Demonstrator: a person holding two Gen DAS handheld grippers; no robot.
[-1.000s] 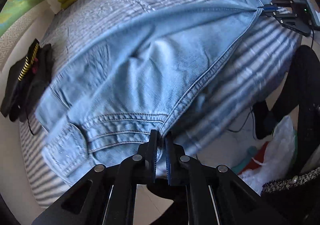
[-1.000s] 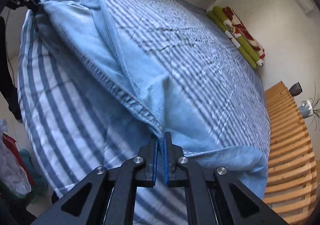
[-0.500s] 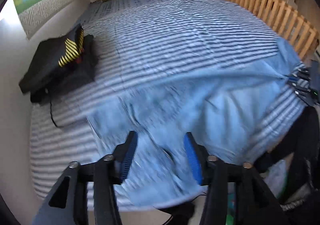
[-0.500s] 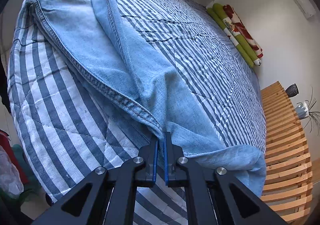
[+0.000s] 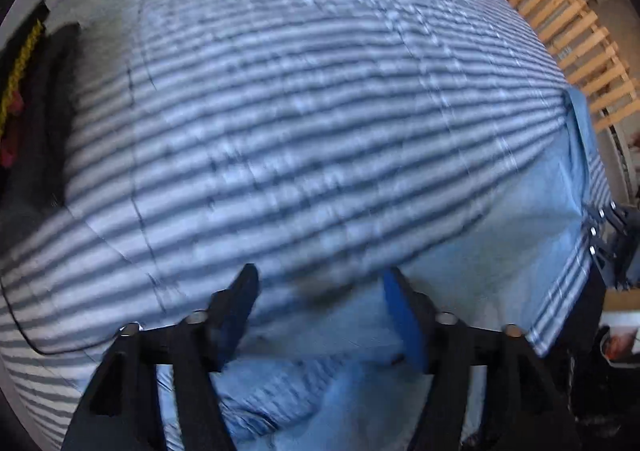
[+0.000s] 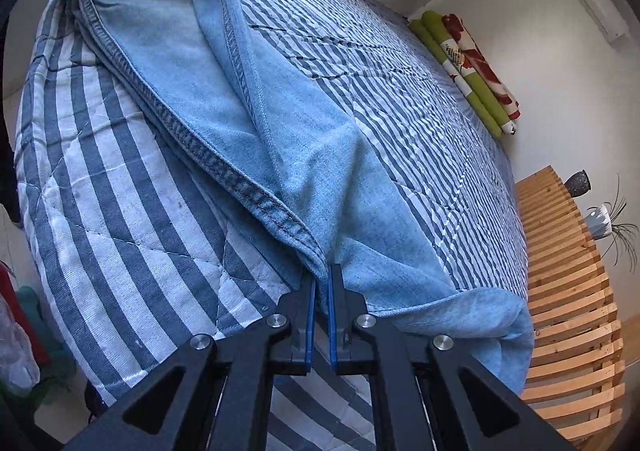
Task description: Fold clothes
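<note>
No readable brand, label or lettering anywhere. Light-blue denim jeans (image 6: 224,99) spread lengthwise along the near edge of the blue-and-white striped quilted bed cover (image 6: 400,99), waistband at 11 o'clock in the right wrist view, hem end drooping over the bed's corner at 4 o'clock. Right tongs (image 6: 322,291) pressed together, pinching the stitched side seam of the jeans near the hem, angled down toward the bed. Left tongs (image 5: 320,291) spread, having just narrowed a little, pointed steeply down over the bed cover with pale denim beneath them but nothing pressed between the blue pads (image 5: 400,311); picture blurred. Folded black garment with yellow trim (image 5: 28,91) lying at 9 o'clock in the left wrist view. Slatted wooden frame (image 6: 568,291) at 4 o'clock beside the bed, rolled green and red floral bedding (image 6: 468,67) against the wall at 2 o'clock.
</note>
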